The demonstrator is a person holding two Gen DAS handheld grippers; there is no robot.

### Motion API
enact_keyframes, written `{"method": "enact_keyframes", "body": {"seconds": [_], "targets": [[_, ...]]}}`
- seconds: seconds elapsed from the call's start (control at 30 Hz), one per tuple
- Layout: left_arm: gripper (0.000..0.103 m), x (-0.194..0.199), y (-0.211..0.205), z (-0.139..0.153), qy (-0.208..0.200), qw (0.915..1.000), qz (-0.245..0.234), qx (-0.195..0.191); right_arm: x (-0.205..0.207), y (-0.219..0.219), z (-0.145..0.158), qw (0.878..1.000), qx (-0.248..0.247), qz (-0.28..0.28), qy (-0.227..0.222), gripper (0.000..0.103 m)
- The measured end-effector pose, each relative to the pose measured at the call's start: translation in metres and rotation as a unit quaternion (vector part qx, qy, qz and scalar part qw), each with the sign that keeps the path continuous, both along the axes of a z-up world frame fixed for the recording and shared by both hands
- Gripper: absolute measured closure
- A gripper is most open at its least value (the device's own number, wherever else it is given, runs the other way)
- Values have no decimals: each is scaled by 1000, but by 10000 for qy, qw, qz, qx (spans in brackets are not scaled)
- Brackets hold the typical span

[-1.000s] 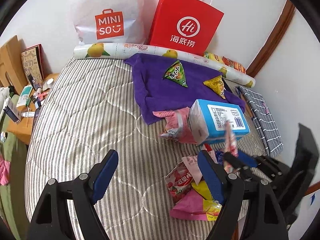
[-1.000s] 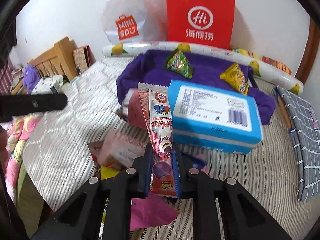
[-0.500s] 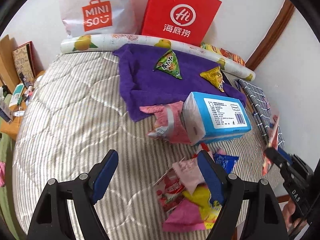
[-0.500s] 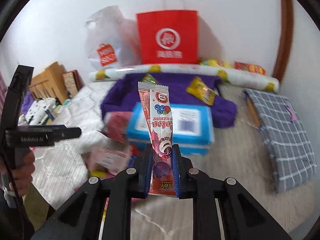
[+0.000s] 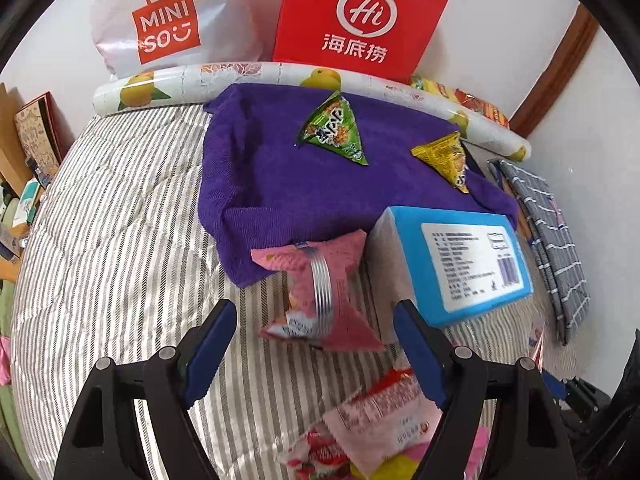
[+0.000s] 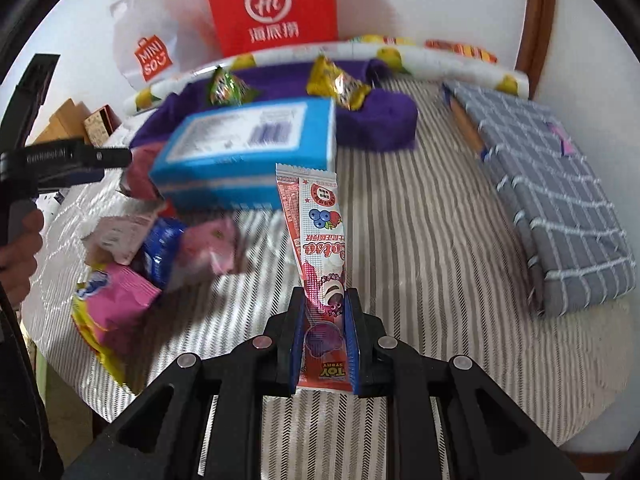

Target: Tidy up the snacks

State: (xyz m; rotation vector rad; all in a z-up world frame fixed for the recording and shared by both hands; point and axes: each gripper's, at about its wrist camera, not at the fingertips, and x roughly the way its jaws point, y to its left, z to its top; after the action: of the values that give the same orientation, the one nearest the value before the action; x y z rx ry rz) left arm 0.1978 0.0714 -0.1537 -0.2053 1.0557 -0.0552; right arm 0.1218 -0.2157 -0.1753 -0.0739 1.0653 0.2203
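Note:
My right gripper [image 6: 323, 320] is shut on a long red-and-white snack stick [image 6: 316, 232] and holds it upright above the striped bed [image 6: 420, 240], right of the snack pile. My left gripper [image 5: 316, 344] is open and empty, just short of a pink snack packet [image 5: 320, 284] lying at the edge of the purple towel [image 5: 288, 176]. A green triangular packet [image 5: 338, 130] and a yellow one [image 5: 444, 158] lie on the towel. A blue tissue box [image 5: 464, 260] sits right of the pink packet. Several loose packets [image 6: 120, 264] are piled at the bed's near edge.
A white Miniso bag [image 5: 160, 28] and a red paper bag [image 5: 360, 20] stand against the back wall behind a fruit-print roll [image 5: 240, 78]. A grey checked cloth [image 6: 560, 200] lies at the right. Wooden furniture with clutter [image 5: 24, 184] stands left of the bed.
My left gripper moved forward toward the pink packet. My right gripper swung right and lower with the snack stick, away from the pile.

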Motion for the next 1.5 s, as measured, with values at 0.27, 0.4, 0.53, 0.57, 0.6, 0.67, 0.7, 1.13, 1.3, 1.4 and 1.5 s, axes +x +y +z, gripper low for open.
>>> {"method": "enact_keyframes", "body": {"seconds": [0.27,0.4,0.53,0.57,0.6,0.67,0.7,1.13,1.3,1.4,1.5], "targets": [[25,14,-1,-12,77,9999,2,-87,8,-1,-23,9999,8,21,130,77],[32,20,-7,-19,156,9999,-56,-20,12,-2,-24,9999,72,42,61,77],[48,22,-9,-27,271,9996,-85,-51,13,-6,-24,9998,171,37,33,81],[49,22,-9,-28,271,9996,-86,-46,13,-8,-24,9997,222,17,36,82],[57,21,-8,-28,258,9996,-108,-74,14,-10,-23,9996,293,-5,50,83],[58,18,-7,-26,219,9996,-142,-114,14,-12,-23,9994,349,-59,55,83],[60,16,-6,-24,182,9997,-144,-111,13,-12,-22,9994,328,-75,48,83],[60,-21,10,10,-66,9995,-139,-271,1,-8,13,9987,374,-188,-278,83],[60,-39,8,21,-135,9991,-269,-288,-5,2,34,9982,335,-145,-474,83],[60,-46,7,27,-194,9987,-315,-339,-6,8,45,9977,330,-162,-565,83],[60,-50,5,34,-227,9984,-359,-376,-7,14,55,9971,342,-139,-667,83]]}}
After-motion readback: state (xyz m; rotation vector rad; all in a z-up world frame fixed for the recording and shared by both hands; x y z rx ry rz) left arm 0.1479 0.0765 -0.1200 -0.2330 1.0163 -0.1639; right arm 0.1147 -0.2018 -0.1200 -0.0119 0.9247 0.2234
